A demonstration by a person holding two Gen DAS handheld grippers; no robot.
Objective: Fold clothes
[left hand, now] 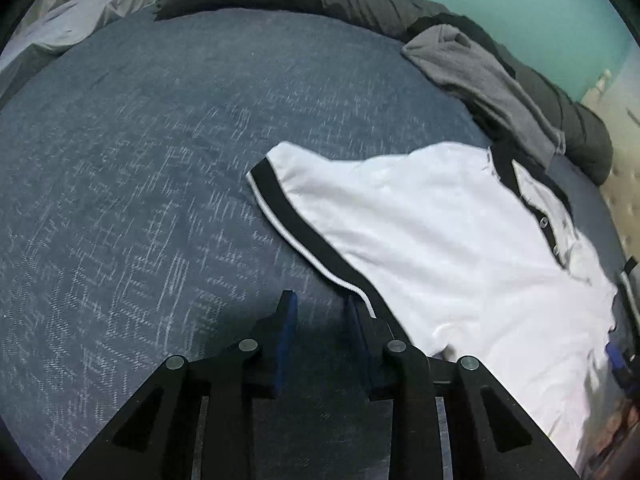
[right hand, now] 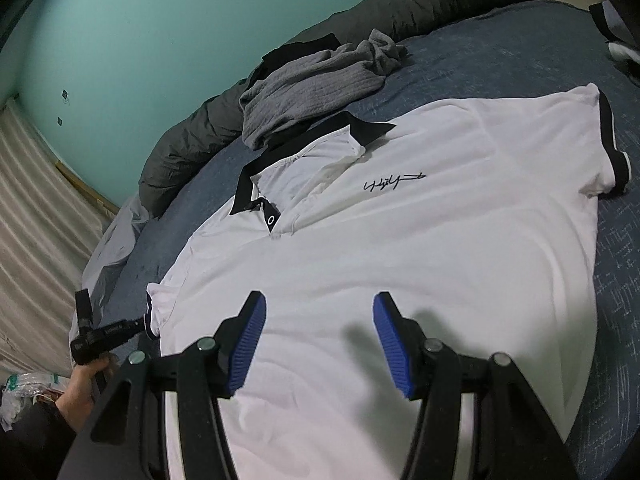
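A white polo shirt [right hand: 420,216] with black collar and black sleeve cuffs lies spread face up on the blue bed cover [left hand: 140,160]. My right gripper [right hand: 318,308] is open and empty, hovering over the shirt's lower front. My left gripper [left hand: 320,300] is open beside the shirt's black-cuffed sleeve [left hand: 304,228]; its right finger touches or overlaps the cuff edge. In the right wrist view the left gripper [right hand: 132,326] sits at the sleeve at the left edge. The shirt [left hand: 460,248] fills the right of the left wrist view.
A crumpled grey garment [right hand: 312,80] lies by the collar, against a dark rolled quilt [right hand: 420,4] along the teal wall. A pale sheet [left hand: 80,20] lies at the far corner. More black-and-white clothing [right hand: 612,28] sits at the far right.
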